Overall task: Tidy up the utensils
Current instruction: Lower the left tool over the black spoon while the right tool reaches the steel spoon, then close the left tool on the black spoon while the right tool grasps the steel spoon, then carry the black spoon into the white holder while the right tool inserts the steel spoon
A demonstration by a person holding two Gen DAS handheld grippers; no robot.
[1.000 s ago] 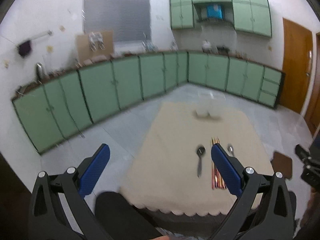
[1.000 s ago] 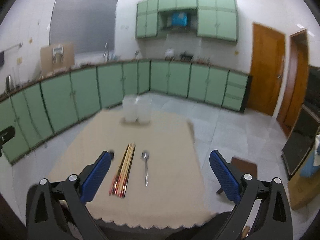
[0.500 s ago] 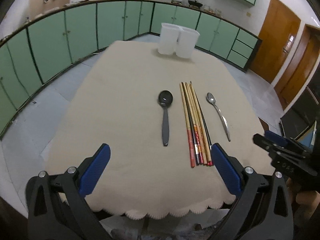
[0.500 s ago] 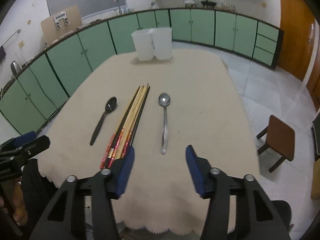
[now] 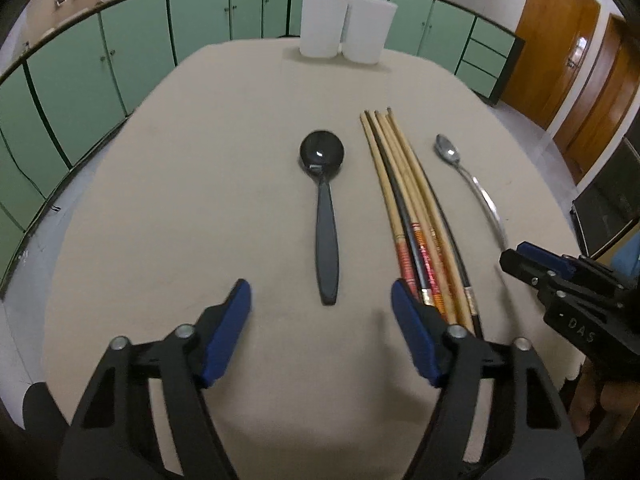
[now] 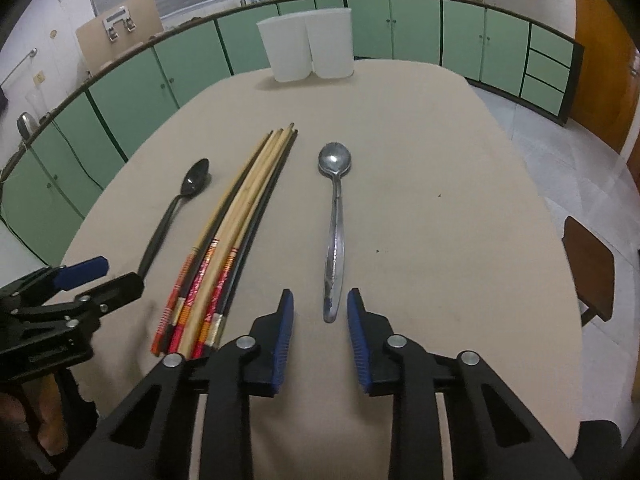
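Left gripper (image 5: 320, 296) jaws apart, nothing between them, low over the near edge of the table (image 5: 200, 160). Black plastic spoon (image 5: 326, 216) lies straight ahead at 12 o'clock, its handle end reaching almost between the blue fingertips (image 5: 240, 300), not touching. Chopsticks bundle (image 5: 412, 208) at 1 o'clock of it; their near ends are hidden behind the left gripper's right finger. Metal spoon (image 5: 472, 184) further out at 2 o'clock, handle end cut off behind the right gripper's tip in the left wrist view.

Right gripper (image 6: 320, 304) jaws partly apart, narrower gap, empty. Metal spoon (image 6: 335, 224) at 12 o'clock, handle end sitting just at the gap between the pads (image 6: 286, 320); contact hard to tell. Chopsticks (image 6: 236, 220) at 10 o'clock, near ends partly covered by the right gripper's left arm. Black spoon (image 6: 180, 204) beyond them, handle end hidden behind the left gripper at 9 o'clock.

Two white containers (image 6: 308, 48) stand side by side, touching, at the far table edge, 12 o'clock. Insides not visible. Green cabinets (image 6: 416, 28) behind. Brown stool (image 6: 588, 264) at 3 o'clock, cut off by the table.
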